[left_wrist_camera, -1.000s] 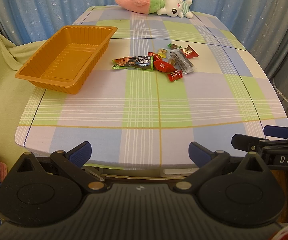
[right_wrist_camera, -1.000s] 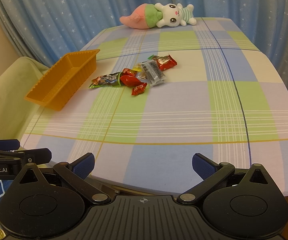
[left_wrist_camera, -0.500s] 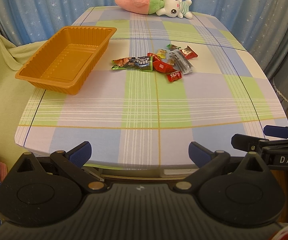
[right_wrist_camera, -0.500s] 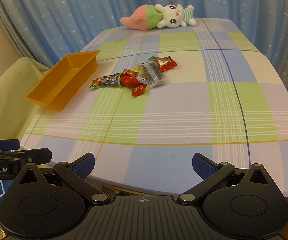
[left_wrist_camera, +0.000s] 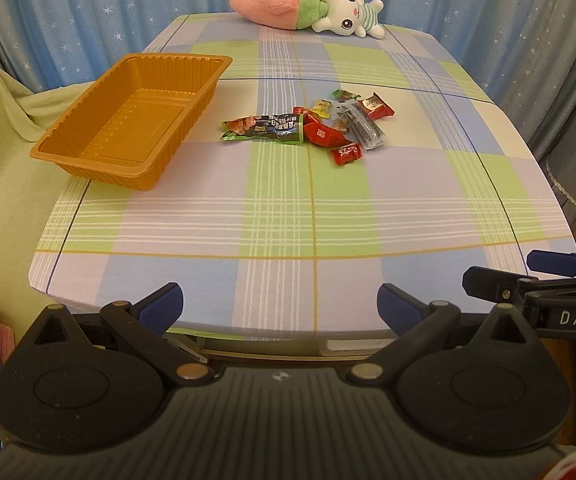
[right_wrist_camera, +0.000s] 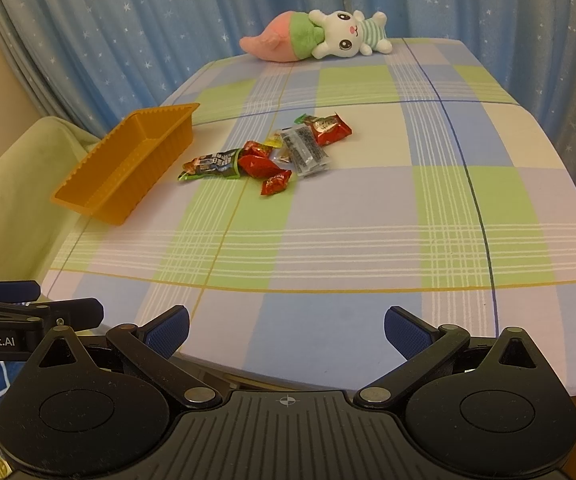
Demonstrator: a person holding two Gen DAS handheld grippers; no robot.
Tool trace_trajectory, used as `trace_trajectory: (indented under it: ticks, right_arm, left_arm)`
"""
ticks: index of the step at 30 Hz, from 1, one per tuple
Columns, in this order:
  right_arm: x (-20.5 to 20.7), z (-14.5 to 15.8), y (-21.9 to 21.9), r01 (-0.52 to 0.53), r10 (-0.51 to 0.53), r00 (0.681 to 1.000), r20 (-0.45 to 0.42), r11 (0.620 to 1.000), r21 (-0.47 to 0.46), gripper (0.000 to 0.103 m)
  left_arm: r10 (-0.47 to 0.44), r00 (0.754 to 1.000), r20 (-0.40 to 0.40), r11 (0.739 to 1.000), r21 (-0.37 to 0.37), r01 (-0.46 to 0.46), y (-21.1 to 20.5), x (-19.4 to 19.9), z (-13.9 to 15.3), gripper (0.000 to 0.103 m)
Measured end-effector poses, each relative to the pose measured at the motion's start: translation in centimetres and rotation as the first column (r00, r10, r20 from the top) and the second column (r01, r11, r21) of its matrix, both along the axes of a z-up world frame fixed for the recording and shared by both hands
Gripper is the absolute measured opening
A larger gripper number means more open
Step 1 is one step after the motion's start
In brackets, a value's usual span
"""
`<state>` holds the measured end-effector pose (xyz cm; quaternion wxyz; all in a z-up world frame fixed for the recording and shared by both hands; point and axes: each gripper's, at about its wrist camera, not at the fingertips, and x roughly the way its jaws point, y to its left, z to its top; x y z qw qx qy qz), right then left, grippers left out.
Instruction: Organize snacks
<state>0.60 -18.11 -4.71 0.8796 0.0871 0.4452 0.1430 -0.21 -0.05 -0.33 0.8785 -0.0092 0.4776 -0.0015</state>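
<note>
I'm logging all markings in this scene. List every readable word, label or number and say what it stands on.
"DAS": white letters on the right gripper, cut off at the left wrist view's edge.
"nRobot.AI": white letters on the left gripper, start cut off in the right wrist view.
Print on the snack wrappers: too small and blurred to read.
Orange tray: no readable text.

left wrist: table's [left_wrist_camera: 312,220] near edge, facing across | right wrist: same | shared: tabletop

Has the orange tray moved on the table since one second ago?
No. The orange tray keeps its place beside the same tablecloth stripes at the left edge.
</note>
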Motion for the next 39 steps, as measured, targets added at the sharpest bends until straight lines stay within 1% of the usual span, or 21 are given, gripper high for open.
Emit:
trace_trajectory:
  ticks: [7,13,18,23,25,27,29,32,34,36,39]
  right_arm:
    - [0.1,0.4,-0.7,0.003,-0.003,1.0,-0.001,1.0,0.006,0.103]
    - [0.3,0.0,-1.3,0.01,-0.01,1.0,-0.001,1.0,0.019,0.103]
    - [0.8,-0.5,-2.0,0.02,-0.02,1.0,0.012,0.999,0.036,0.103]
    - [1.5,-0.9,-2.3,0.017,-0.018,0.999,0.03,0.998,0.061,0.103]
    - [2.0,-1.0,-2.1,0.011,-0.013,0.999,0.04,0.998,0.064,0.103]
    - [2.6,-1.1,-1.7,0.009,-0.013,0.999,0.053,0.998,0.066,0.103]
    - [3.2,-1.2,-1.3,0.009,-0.013,0.998,0.063,0.998,0.062,0.103]
    - [4.1,-1.4,-0.7,0.014,-0.019,0.997,0.081,0.998,0.056,0.103]
    - [4.9,-1.6,-0.6,0.033,-0.038,0.996,0.081,0.998,0.057,0.103]
    - [5.8,-1.9,-0.4,0.058,-0.062,0.995,0.076,0.997,0.059,0.103]
    - [6.9,-2.1,-0.3,0.094,-0.099,0.992,0.078,0.994,0.06,0.103]
  left_arm:
    - [-0.004,1.0,0.004,1.0,0.002,0.004,-0.3,0.0,0.1,0.103]
    - [-0.012,1.0,0.02,1.0,0.005,0.012,-1.2,0.4,0.3,0.103]
    - [-0.009,1.0,0.014,1.0,-0.006,0.009,-0.9,1.0,-0.2,0.103]
    - [-0.02,0.999,0.041,1.0,-0.01,0.02,-0.4,2.0,-0.4,0.103]
    - [-0.027,0.998,0.053,1.0,-0.003,0.027,-0.1,2.6,-0.4,0.1]
    - [-0.048,0.996,0.07,0.999,0.013,0.047,0.1,3.4,-0.5,0.099]
    - [-0.076,0.994,0.08,0.997,0.036,0.073,0.3,4.6,-0.8,0.094]
    - [-0.134,0.987,0.086,0.99,0.062,0.129,0.4,6.6,-1.3,0.09]
    - [-0.185,0.979,0.091,0.981,0.08,0.178,0.6,8.1,-1.6,0.089]
    - [-0.252,0.962,0.102,0.965,0.104,0.241,0.6,9.6,-2.0,0.088]
    - [-0.336,0.937,0.093,0.936,0.143,0.322,0.7,12.1,-2.7,0.082]
